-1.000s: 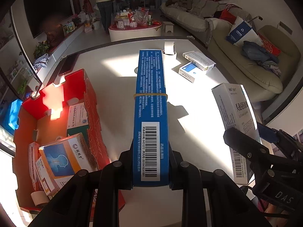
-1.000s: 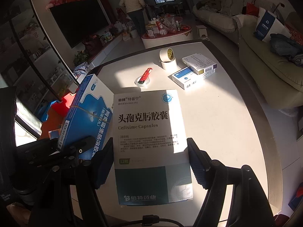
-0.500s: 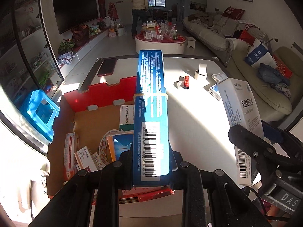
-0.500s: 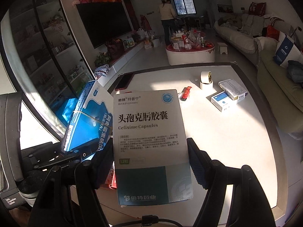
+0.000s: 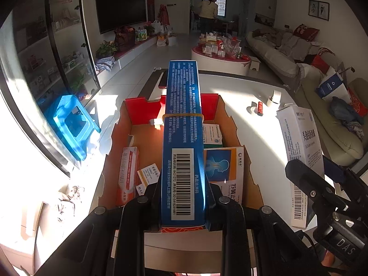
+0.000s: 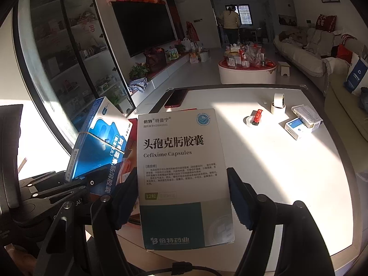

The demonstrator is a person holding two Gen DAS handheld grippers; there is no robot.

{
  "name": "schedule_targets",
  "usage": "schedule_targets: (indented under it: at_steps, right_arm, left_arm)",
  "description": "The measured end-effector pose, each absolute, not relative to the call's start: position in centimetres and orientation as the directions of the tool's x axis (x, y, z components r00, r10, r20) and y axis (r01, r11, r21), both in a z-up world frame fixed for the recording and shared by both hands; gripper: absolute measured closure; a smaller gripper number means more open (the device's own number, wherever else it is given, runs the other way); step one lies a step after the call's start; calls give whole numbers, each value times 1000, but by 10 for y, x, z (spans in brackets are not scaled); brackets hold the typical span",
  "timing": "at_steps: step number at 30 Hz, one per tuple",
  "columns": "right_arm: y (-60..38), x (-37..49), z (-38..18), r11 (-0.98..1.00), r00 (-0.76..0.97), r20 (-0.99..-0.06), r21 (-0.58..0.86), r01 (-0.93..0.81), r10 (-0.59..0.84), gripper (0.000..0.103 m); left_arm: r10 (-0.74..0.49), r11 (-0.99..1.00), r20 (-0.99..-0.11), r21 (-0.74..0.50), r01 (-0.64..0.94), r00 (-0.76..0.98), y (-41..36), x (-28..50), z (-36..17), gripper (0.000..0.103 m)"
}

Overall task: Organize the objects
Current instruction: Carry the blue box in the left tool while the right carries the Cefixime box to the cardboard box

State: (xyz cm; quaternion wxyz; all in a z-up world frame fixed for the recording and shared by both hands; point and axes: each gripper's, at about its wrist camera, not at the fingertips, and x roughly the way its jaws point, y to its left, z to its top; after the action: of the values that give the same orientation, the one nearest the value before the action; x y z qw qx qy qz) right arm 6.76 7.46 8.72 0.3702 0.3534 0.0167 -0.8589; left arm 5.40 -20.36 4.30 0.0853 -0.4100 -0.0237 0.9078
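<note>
The left gripper [image 5: 182, 197] is clamped narrowly on a long blue medicine box [image 5: 182, 142], gripping its thin sides near the barcode end. A yellow rubber band [image 5: 182, 115] circles the box at about mid-length. The box sticks straight out from the jaws and hangs above an open cardboard carton [image 5: 232, 124] with red inner flaps, which sits at the left edge of a white table [image 5: 257, 138].

Inside the carton lie several medicine packs: an orange-and-white box with a blue throat picture [image 5: 226, 170] against the right wall, a white-and-green box [image 5: 212, 134] beyond it, a red-and-white box [image 5: 127, 174] along the left wall, and a small white box with a yellow stripe [image 5: 148, 176] just beside that one.

The right gripper [image 6: 184, 197] holds a large white and teal box labelled Cefixime Capsules [image 6: 184, 179], its blue pads pressed on the two long sides, flat face towards the camera. It is held in the air at the near edge of the table, just right of the carton.

Towards the far right of the table are a tape roll [image 6: 278, 103], a red lighter [image 6: 257, 116] and two small stacked boxes [image 6: 303, 120]. A dark red phone [image 6: 176, 97] lies at the far left corner. A blue plastic stool [image 5: 71, 124] stands on the floor left of the table. A person [image 6: 231, 25] stands far back in the room.
</note>
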Motion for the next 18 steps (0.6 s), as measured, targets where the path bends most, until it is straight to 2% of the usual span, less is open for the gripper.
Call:
schedule_targets:
  at_steps: [18]
  right_arm:
    - [54,96,87,-700,-477,-604,199,686,-639,31]
  left_arm:
    - [158,-987,-749,-117,-107,-644,-219,66,24,78]
